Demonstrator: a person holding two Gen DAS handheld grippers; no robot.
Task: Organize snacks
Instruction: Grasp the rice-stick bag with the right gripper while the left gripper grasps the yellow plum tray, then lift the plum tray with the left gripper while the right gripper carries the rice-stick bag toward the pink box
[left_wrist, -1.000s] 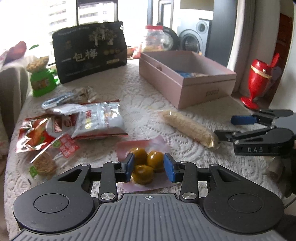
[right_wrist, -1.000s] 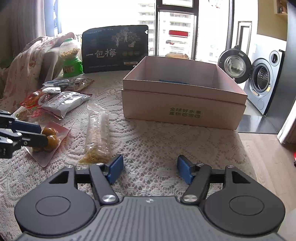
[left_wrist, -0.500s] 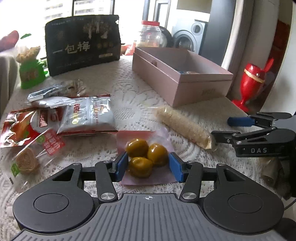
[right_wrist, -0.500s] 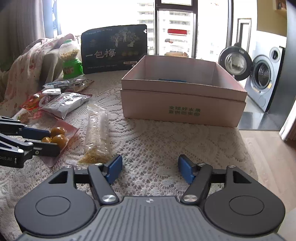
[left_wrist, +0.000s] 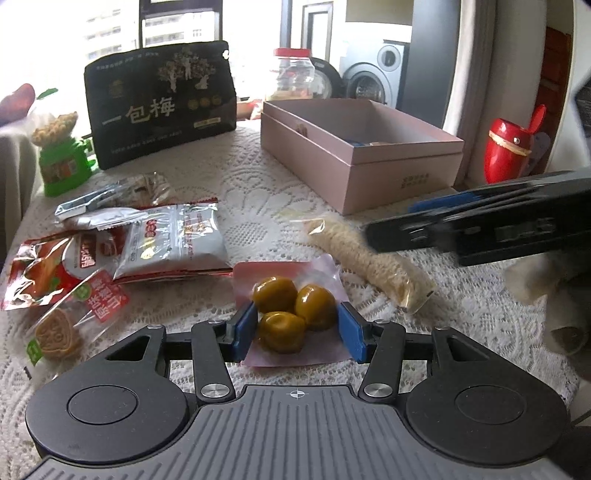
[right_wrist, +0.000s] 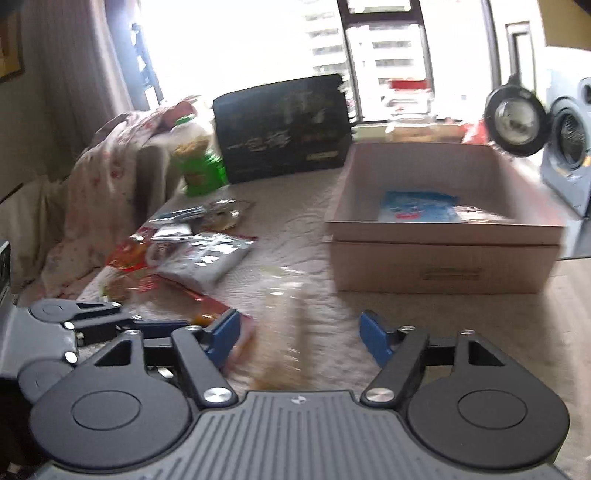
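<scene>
Between our left gripper's (left_wrist: 295, 330) parted fingers, the pink pouch of three brown plums (left_wrist: 295, 310) lies ungripped; closing off-centre could pinch film only, while our right gripper (right_wrist: 300, 332) hangs open, holding nothing

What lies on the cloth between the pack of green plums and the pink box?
In the left wrist view, one long clear packet of noodle-like sticks lies between the plum pack and pink box; otherwise bare lace.

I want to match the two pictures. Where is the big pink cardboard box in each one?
Left wrist view: pink cardboard box sits upper right of centre, beyond the snacks.
Right wrist view: same box at right, middle height.
Shared landmark: black snack bag standing behind.
</scene>
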